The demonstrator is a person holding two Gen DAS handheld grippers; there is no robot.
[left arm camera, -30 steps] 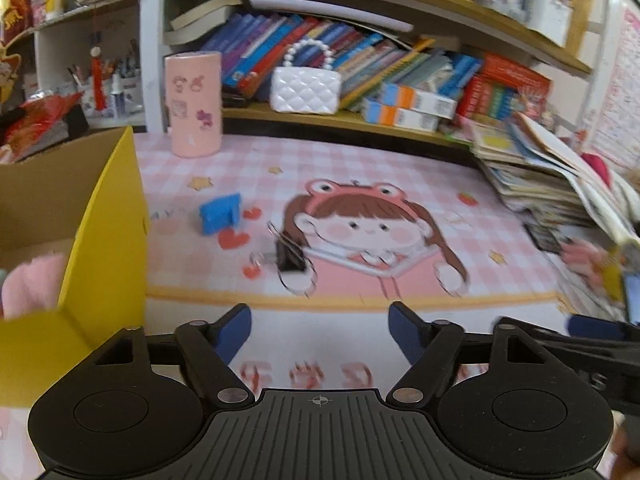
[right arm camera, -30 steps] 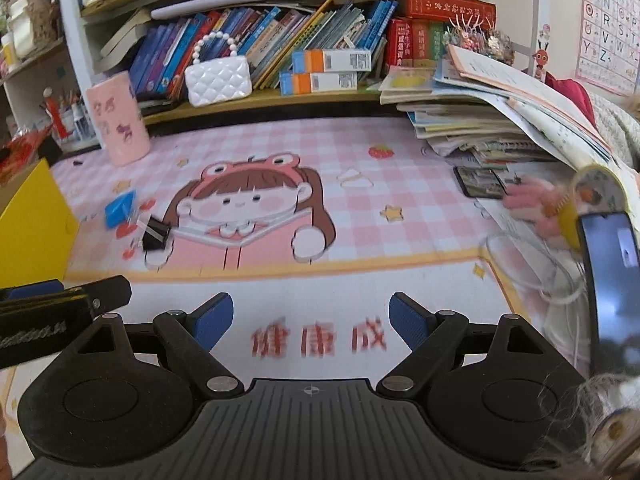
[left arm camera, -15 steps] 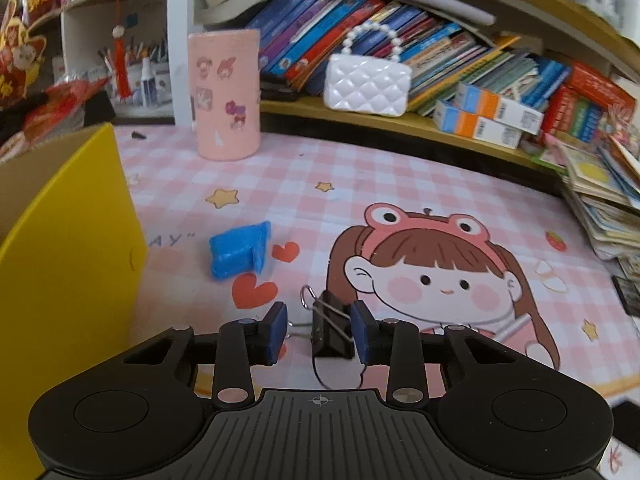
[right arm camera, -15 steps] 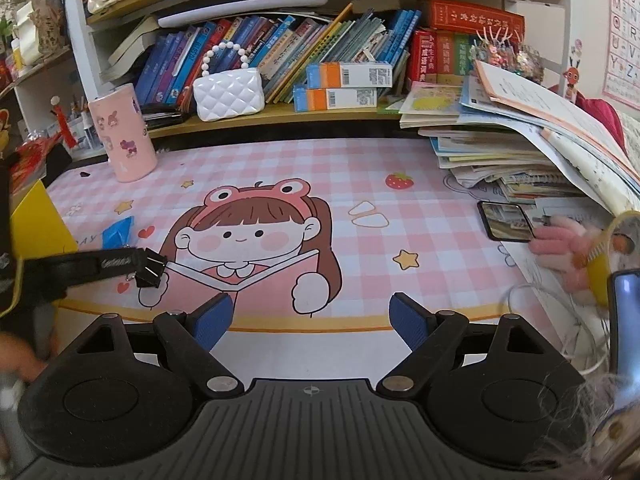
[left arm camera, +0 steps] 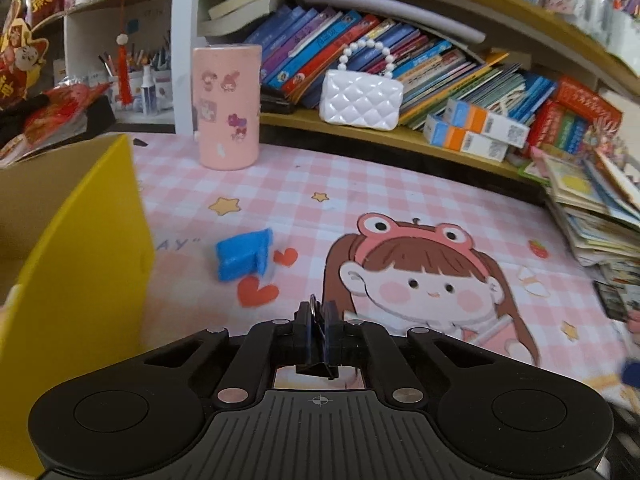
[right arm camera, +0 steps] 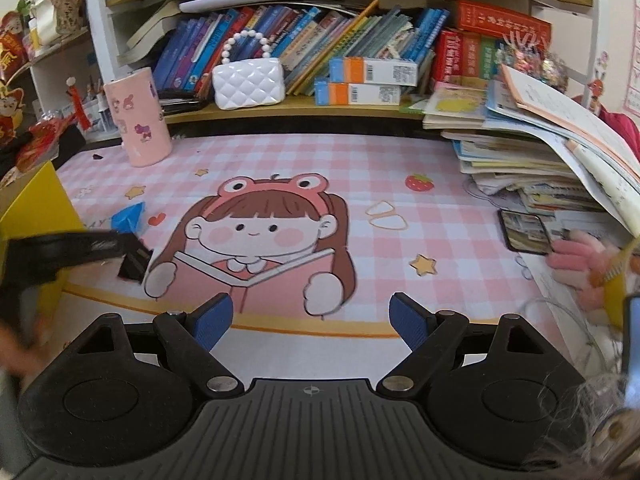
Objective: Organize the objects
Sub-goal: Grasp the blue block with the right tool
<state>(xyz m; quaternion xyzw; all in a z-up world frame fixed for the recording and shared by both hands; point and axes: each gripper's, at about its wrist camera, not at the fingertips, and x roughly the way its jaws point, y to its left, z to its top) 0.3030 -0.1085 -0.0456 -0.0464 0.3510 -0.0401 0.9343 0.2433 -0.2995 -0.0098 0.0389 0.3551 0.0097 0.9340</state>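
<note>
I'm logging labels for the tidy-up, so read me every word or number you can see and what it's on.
"AY"": pink checked mat, its start hidden behind the yellow box.
Book spines, orange-and-blue cartons, red books: too small or blurred to read.

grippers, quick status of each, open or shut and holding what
Left gripper: shut on the black binder clip.
Right gripper: open, holding nothing.

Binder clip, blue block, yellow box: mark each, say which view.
binder clip (left arm camera: 318, 334), left wrist view, black body between the closed fingers
blue block (left arm camera: 240, 258), left wrist view, top face
yellow box (left arm camera: 92, 256), left wrist view, outer side wall
</note>
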